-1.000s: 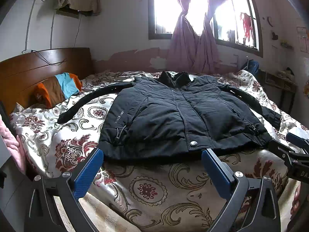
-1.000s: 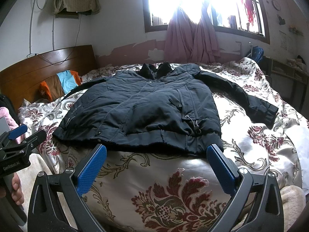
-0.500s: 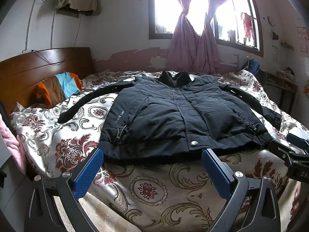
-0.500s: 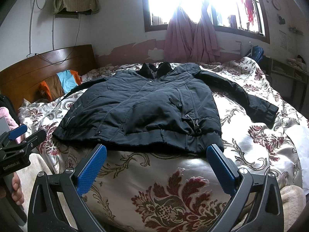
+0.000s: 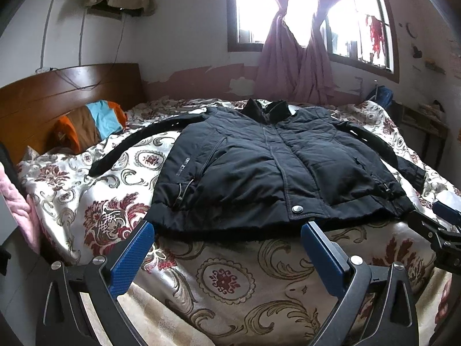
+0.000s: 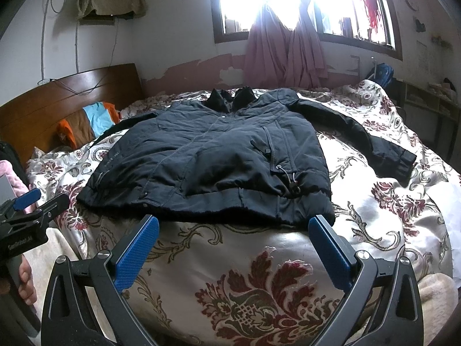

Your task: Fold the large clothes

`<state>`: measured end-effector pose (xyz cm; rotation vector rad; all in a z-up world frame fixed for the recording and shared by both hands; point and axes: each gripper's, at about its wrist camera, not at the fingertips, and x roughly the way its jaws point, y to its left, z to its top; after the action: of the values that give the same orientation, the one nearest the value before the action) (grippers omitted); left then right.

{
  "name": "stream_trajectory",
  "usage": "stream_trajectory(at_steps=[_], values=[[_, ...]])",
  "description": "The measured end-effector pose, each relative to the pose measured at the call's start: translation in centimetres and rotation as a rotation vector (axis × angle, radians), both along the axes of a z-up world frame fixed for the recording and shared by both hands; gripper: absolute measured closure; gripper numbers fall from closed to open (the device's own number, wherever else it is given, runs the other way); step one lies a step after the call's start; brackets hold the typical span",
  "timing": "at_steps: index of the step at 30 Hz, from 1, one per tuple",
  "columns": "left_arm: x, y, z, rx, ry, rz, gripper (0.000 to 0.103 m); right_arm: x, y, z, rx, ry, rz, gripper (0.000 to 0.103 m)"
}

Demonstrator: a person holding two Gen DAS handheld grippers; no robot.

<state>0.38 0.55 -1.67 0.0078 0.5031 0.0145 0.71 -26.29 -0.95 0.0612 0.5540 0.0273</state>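
black jacket (image 5: pixel 276 170) spread flat, front up, sleeves out on bed (image 5: pixel 230 276), ready for folding; left tool (image 5: pixel 227 248) wide, empty, near hem; right tool (image 6: pixel 234 242) likewise

Pale lettering runs along the side seam of the dark jacket (image 5: pixel 273 167), near its hem; in the left wrist view it reads roughly "SINCE 1983", though the digits are small and not certain. The same line shows on the jacket in the right wrist view, too blurred to confirm. White print on the body of the left tongs (image 6: pixel 27 216) seems to begin "GenRobot", the rest unclear.
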Motion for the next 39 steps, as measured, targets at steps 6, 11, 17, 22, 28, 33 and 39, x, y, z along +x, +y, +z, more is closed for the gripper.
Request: stream_trajectory(at_steps=[6, 11, 17, 22, 28, 33, 39], values=[[0.7, 0.2, -0.2, -0.003, 0.042, 0.014, 0.000, 0.7, -0.4, -0.3, 0.011, 0.061, -0.011, 0.001], [1.8, 0.4, -1.1, -0.017, 0.111, 0.018, 0.000, 1.6, -1.5, -0.3, 0.031, 0.106, -0.070, 0.001], [2.9, 0.6, -1.9, -0.028, 0.163, 0.017, 0.000, 2.1, -5.6, 0.8, 0.071, 0.061, -0.175, 0.001], [4.6, 0.4, -1.3, -0.040, 0.180, 0.023, 0.000, 4.7, -12.0, 1.5, 0.123, 0.008, -0.290, 0.001], [9.4, -1.7, 0.8, -0.059, 0.189, 0.015, 0.000, 10.2, -19.7, 0.8, 0.224, 0.030, -0.417, 0.001], [15.2, -5.3, 2.9, -0.036, 0.184, -0.023, 0.000, 14.9, -26.6, -1.3, 0.484, 0.024, -0.517, 0.001], [24.2, -11.0, 4.6, -0.036, 0.210, -0.123, 0.000, 21.1, -31.2, -6.1, 0.796, 0.089, -0.604, 0.001]])
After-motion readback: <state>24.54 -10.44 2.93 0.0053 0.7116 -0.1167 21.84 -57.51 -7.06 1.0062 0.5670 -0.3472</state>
